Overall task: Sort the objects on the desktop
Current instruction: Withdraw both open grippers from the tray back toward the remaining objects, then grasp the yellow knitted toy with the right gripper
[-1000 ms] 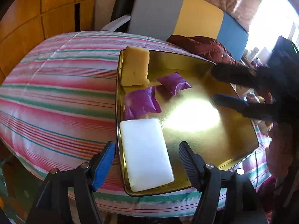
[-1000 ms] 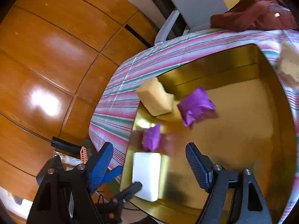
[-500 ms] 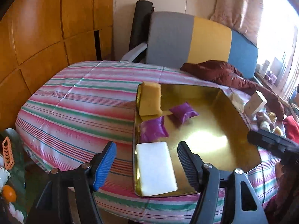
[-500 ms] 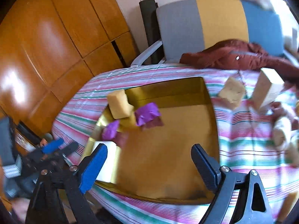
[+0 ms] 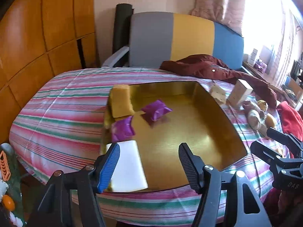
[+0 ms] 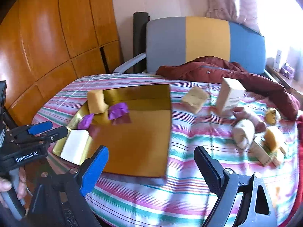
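Both my grippers hang empty with their jaws spread wide, the left gripper point(image 5: 148, 162) over the near edge of the gold tray point(image 5: 217, 109) and the right gripper point(image 6: 151, 167) over the striped cloth point(image 6: 189, 147) beside it. Nearest me in the tray lies the white block point(image 5: 130, 168), then two purple packets point(image 5: 123, 129), then a yellow sponge point(image 5: 121, 104) propped on the far-left rim; I judge a nudge could tip it out. Unsorted things sit well apart on my right: a pale sponge cube point(image 6: 195, 99), a tall carton point(image 6: 230, 96) standing tilted, and a tight clump of small objects point(image 6: 253, 132). I expect the carton to topple if I clip it, and the clump to scatter. Farther back, a maroon jacket point(image 6: 236, 71) crowds that corner, under the chair point(image 6: 204, 43).
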A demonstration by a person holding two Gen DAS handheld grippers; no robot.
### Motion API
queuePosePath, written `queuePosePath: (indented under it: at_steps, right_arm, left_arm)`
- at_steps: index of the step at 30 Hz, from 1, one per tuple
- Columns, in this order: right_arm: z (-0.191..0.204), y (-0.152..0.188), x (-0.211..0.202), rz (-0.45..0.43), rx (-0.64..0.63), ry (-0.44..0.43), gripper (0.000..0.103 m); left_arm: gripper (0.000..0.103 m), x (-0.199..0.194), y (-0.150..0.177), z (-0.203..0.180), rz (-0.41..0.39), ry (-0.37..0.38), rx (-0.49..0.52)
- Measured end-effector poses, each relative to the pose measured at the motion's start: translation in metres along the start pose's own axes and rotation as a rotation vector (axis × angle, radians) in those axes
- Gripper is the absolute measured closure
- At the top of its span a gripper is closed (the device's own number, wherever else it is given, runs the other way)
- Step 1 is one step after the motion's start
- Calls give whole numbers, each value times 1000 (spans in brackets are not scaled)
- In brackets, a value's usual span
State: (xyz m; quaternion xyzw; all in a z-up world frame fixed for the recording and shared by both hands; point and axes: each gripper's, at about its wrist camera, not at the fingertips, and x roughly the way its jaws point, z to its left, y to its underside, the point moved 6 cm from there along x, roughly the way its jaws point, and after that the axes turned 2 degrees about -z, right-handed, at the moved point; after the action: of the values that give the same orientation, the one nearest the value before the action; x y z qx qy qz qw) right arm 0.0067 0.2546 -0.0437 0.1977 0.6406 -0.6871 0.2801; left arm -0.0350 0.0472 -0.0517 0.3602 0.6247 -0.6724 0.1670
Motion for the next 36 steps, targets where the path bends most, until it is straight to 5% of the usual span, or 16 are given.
queuePosePath:
  at_steps: [4,9,21,28,36]
  right_arm:
    - [-32,10,-9,21,98,1,11]
    - [-79,21,-27,39,200,55,11]
    - [-204,52,-101,35,449,288,12]
    - [-244,72,-127,16,616,309,11]
    - [-261,63,-127,2,625,284,10]
  left_arm:
    - [40,0,-2,-23,-6,37,54]
    - [40,-1,2,-62,15,216,85]
    - [48,3,25,-156,132,488,191]
    - [47,10,38,-214,209,587,279]
    - [48,21,56,-259,280,638,332]
